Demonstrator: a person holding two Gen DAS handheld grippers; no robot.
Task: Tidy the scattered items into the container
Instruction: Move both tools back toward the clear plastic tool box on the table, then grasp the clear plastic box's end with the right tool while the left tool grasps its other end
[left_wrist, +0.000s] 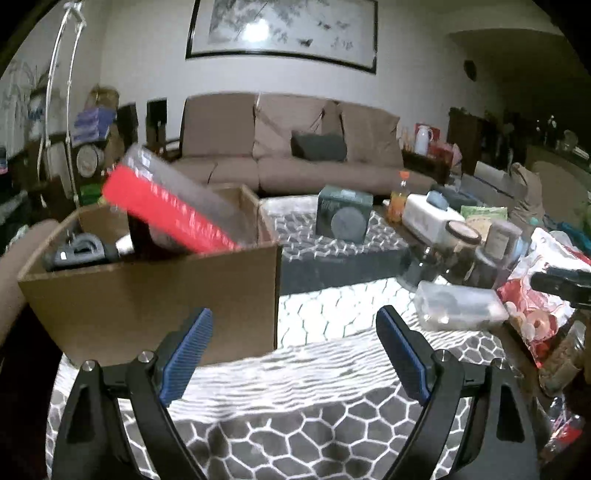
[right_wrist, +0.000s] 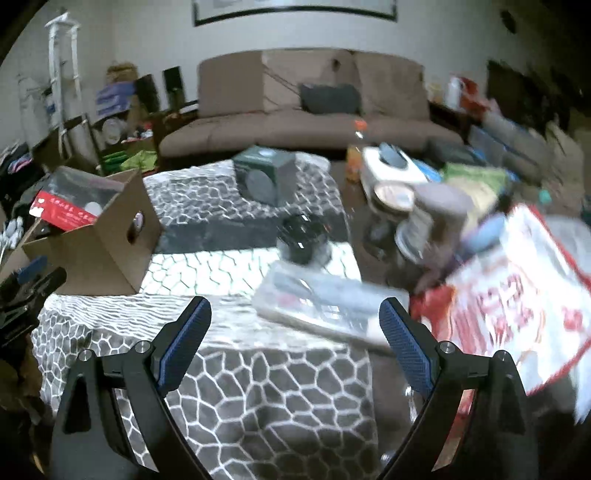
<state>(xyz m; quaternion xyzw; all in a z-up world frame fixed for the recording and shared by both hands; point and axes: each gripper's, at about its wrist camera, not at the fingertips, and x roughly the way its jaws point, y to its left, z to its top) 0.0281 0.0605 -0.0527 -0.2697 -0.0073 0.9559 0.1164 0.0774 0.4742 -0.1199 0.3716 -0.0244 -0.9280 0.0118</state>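
Note:
A brown cardboard box (left_wrist: 147, 291) stands on the patterned cloth at the left; it also shows in the right wrist view (right_wrist: 99, 254). A red and clear package (left_wrist: 170, 206) leans inside it beside a dark grey tool (left_wrist: 79, 251). My left gripper (left_wrist: 295, 347) is open and empty, just in front of the box's right corner. My right gripper (right_wrist: 295, 336) is open and empty above the cloth. A clear flat plastic case (right_wrist: 325, 306) lies just beyond its fingers; it also shows in the left wrist view (left_wrist: 461, 306). A dark round item (right_wrist: 303, 240) lies further back.
A dark green box (left_wrist: 343, 214) stands at the cloth's far end. Jars (left_wrist: 461, 240), a white tissue box (left_wrist: 428, 214), an orange bottle (left_wrist: 399, 199) and a red and white bag (right_wrist: 517, 302) crowd the right side. A brown sofa (left_wrist: 291, 147) is behind.

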